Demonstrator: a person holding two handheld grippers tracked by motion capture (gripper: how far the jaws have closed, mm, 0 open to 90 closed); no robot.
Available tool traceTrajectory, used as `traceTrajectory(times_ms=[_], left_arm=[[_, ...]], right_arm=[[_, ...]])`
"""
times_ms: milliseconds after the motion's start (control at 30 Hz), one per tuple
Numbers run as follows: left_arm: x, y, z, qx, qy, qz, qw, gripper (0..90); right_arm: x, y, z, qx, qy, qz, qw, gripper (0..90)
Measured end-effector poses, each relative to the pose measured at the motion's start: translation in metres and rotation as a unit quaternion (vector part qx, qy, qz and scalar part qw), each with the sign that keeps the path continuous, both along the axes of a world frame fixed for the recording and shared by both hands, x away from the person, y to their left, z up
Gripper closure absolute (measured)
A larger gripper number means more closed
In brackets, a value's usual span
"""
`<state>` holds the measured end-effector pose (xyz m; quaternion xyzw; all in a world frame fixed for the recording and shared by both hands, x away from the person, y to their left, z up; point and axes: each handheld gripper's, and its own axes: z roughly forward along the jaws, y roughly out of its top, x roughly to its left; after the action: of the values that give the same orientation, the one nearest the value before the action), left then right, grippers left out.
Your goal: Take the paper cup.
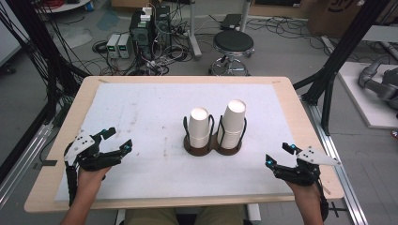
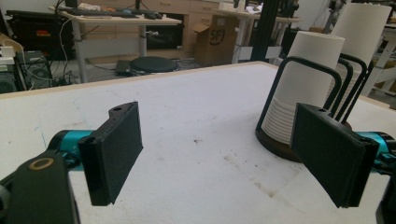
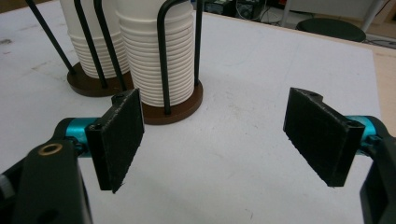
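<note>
White sheeting covers most of the wooden table (image 1: 56, 187), and near its middle stands a dark wire cup holder (image 1: 212, 145) with two stacks of white paper cups (image 1: 200, 126), side by side. Well apart from it, toward the near left edge, the left hand-held gripper (image 1: 116, 140) sits with its jaws spread wide, holding nothing. Toward the near right edge the right hand-held gripper (image 1: 280, 154) is equally wide open and empty, the holder lying ahead and inward of both.
</note>
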<state>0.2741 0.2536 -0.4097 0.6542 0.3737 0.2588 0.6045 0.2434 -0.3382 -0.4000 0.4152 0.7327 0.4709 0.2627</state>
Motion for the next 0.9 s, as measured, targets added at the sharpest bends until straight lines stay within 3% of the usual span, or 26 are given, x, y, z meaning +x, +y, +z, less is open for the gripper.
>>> traceTrajectory(times_ms=[400,567,700,767,900], left_arm=[[0.001,-0.002,0.000,-0.010,0.003,-0.004,0.9999,16.8],[0.001,-0.005,0.000,0.001,0.004,-0.014,0.9999,16.8],[-0.003,-0.006,0.000,0.003,0.004,-0.016,0.9999,16.8],[-0.004,-0.007,0.000,0.000,0.006,-0.017,0.9998,16.6],[-0.004,-0.012,-0.002,0.009,0.009,-0.026,0.9996,16.7]], right_arm=[[0.000,-0.002,-0.003,0.005,0.005,-0.002,1.0000,21.1],[0.003,-0.004,-0.004,0.014,0.014,-0.003,0.9998,21.1],[0.005,0.004,0.000,0.017,0.019,0.005,0.9997,21.0],[0.010,0.012,0.003,0.016,0.025,0.025,0.9993,21.0],[0.015,0.018,0.012,0.021,0.017,0.037,0.9989,21.0]])
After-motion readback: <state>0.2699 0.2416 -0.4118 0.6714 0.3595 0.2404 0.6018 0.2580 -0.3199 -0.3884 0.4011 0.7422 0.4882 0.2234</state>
